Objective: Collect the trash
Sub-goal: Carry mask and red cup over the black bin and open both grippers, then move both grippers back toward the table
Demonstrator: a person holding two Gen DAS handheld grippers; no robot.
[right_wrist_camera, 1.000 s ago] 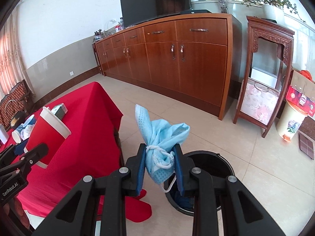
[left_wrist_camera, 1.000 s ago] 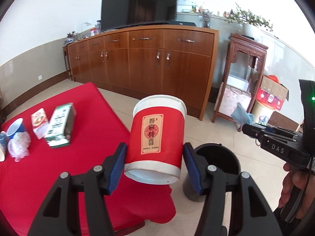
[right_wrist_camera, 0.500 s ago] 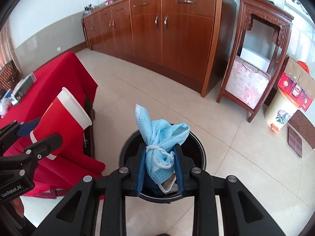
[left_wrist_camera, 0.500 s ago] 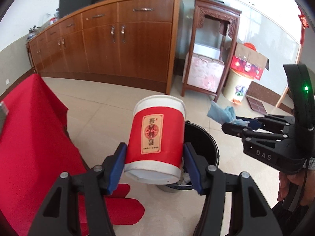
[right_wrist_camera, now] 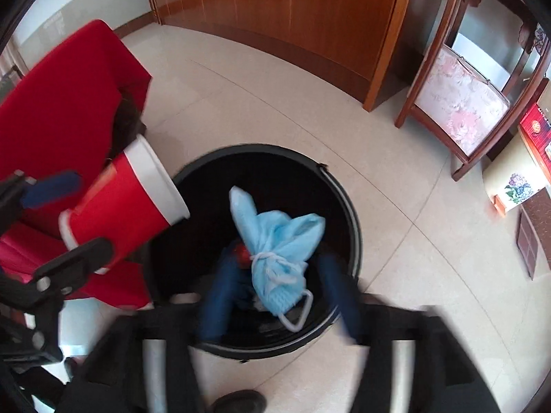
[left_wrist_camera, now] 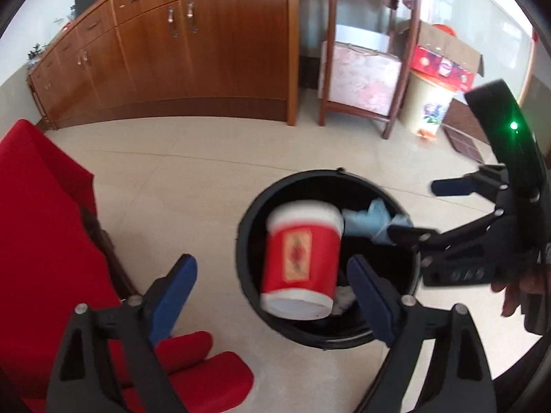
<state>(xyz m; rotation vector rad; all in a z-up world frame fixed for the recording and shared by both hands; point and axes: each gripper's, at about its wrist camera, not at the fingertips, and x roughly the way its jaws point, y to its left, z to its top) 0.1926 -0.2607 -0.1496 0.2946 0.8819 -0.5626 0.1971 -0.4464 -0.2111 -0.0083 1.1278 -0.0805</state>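
A red paper cup [left_wrist_camera: 303, 261] with white rims hangs blurred over the black bin [left_wrist_camera: 248, 227], loose between the fingers of my left gripper [left_wrist_camera: 270, 263]. Its jaws are opening and the blue pads stand clear of the cup on both sides. In the right wrist view, a bundled blue face mask [right_wrist_camera: 279, 244] hangs over the bin's mouth [right_wrist_camera: 347, 206]. My right gripper [right_wrist_camera: 279, 292] is opening around the mask, with a gap at each pad. The cup [right_wrist_camera: 124, 206] tilts over the bin's left rim. The mask [left_wrist_camera: 368, 222] also shows beside the right gripper [left_wrist_camera: 430, 208].
A red cloth-covered table [left_wrist_camera: 34, 223] stands just left of the bin. A long wooden cabinet [left_wrist_camera: 206, 51] and a carved wooden stand [left_wrist_camera: 361, 69] line the far wall, with a floral pail [left_wrist_camera: 427, 110] and boxes to the right. A shoe tip [right_wrist_camera: 237, 402] shows below.
Both grippers came down over the black bin and their jaws spread apart. The cup and the mask, gripped before, now sit loose between the pads.
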